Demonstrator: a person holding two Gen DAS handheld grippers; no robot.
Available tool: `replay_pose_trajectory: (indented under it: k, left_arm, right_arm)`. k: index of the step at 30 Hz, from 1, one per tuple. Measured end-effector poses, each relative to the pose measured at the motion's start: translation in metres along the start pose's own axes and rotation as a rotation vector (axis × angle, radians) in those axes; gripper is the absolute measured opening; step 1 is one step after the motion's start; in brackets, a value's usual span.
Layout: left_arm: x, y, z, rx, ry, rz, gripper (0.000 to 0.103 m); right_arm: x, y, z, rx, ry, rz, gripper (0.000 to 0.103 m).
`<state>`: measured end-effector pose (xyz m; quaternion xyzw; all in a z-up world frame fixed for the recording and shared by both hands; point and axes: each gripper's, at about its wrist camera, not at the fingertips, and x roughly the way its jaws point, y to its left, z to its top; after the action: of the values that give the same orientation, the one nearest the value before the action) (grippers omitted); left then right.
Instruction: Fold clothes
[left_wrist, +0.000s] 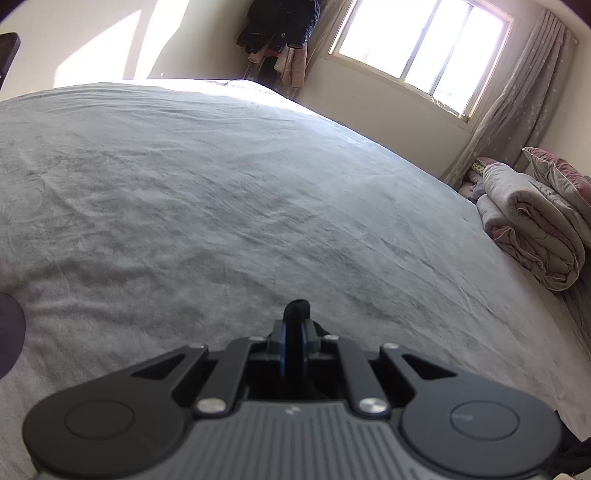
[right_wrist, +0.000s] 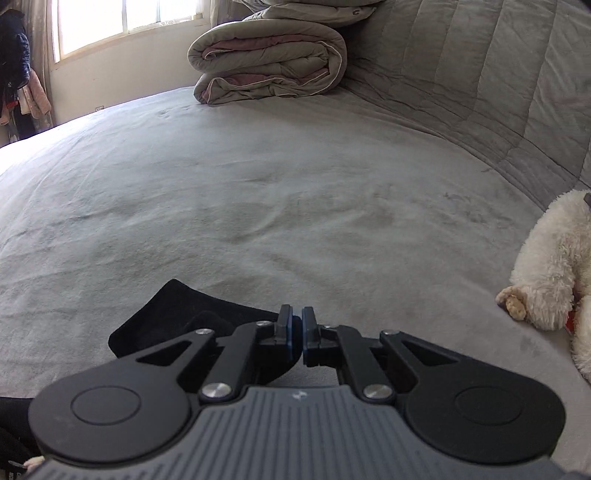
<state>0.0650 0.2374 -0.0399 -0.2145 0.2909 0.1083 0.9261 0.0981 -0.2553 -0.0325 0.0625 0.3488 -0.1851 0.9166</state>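
In the left wrist view my left gripper (left_wrist: 294, 325) is shut on a small fold of black cloth (left_wrist: 296, 309), which pokes up between the pads above the grey bed sheet (left_wrist: 221, 192). The rest of that cloth is hidden under the gripper. In the right wrist view my right gripper (right_wrist: 297, 321) is shut, its blue pads together with nothing visible between them. A black garment (right_wrist: 173, 317) lies on the sheet just left of it and runs under the left finger. Whether the gripper touches it I cannot tell.
A folded quilt (right_wrist: 269, 59) sits at the head of the bed by the grey padded headboard (right_wrist: 480, 81); the same quilt (left_wrist: 532, 229) shows at the right. A white plush toy (right_wrist: 554, 266) lies at the right. Clothes (left_wrist: 280, 33) hang beside the window (left_wrist: 421, 44).
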Motion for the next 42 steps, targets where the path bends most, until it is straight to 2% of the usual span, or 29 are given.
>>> replay_pose_trajectory:
  k: [5, 10, 14, 15, 16, 17, 18, 19, 20, 21, 23, 28, 32, 37, 42]
  left_arm:
    - [-0.005, 0.005, 0.004, -0.024, -0.013, 0.034, 0.008]
    - [-0.005, 0.009, 0.004, -0.039, 0.013, 0.093, 0.008]
    - [-0.005, 0.011, 0.003, -0.045, 0.044, 0.095, 0.012]
    - [-0.006, 0.011, 0.003, -0.053, 0.052, 0.082, 0.02]
    - [-0.008, 0.012, 0.003, -0.061, 0.058, 0.063, 0.034]
    - [-0.01, 0.012, 0.003, -0.067, 0.059, 0.045, 0.041]
    - [-0.012, 0.012, 0.003, -0.068, 0.058, 0.024, 0.047]
    - [-0.015, 0.009, 0.003, -0.058, 0.055, 0.002, 0.047]
    - [-0.017, 0.006, 0.003, -0.042, 0.053, -0.015, 0.047]
    - [-0.018, 0.003, 0.002, -0.018, 0.054, -0.026, 0.048]
    - [-0.019, -0.006, 0.0, 0.041, 0.057, -0.045, 0.051]
    - [-0.011, -0.023, -0.005, 0.172, 0.074, -0.035, 0.061]
    - [-0.005, -0.031, -0.009, 0.222, 0.095, -0.006, 0.062]
    - [-0.012, -0.042, -0.012, 0.279, 0.108, -0.132, 0.062]
    - [-0.006, -0.059, -0.026, 0.373, 0.207, -0.258, 0.062]
  right_arm:
    - [0.001, -0.028, -0.009, 0.024, -0.011, -0.066, 0.004]
    - [0.005, -0.048, -0.02, 0.042, 0.003, -0.113, 0.0]
    - [0.005, -0.059, -0.02, 0.086, 0.026, -0.072, 0.0]
    - [0.003, -0.059, -0.019, 0.099, 0.022, -0.057, 0.001]
    - [0.001, -0.059, -0.017, 0.111, 0.017, -0.041, 0.004]
    - [-0.001, -0.059, -0.016, 0.123, 0.011, -0.026, 0.016]
    - [-0.004, -0.057, -0.015, 0.124, 0.006, -0.018, 0.017]
    - [-0.006, -0.054, -0.014, 0.118, 0.001, 0.003, 0.018]
    - [-0.009, -0.05, -0.013, 0.112, -0.003, 0.025, 0.028]
    - [-0.013, -0.046, -0.013, 0.106, -0.014, 0.043, 0.047]
    - [-0.019, -0.035, -0.012, 0.084, -0.035, 0.077, 0.054]
    - [-0.031, 0.006, -0.01, -0.036, -0.042, 0.187, 0.054]
    - [-0.038, 0.045, -0.011, -0.141, -0.036, 0.292, 0.054]
    - [-0.051, 0.109, -0.016, -0.334, -0.028, 0.459, 0.054]
    - [-0.066, 0.165, -0.027, -0.528, -0.03, 0.586, 0.054]
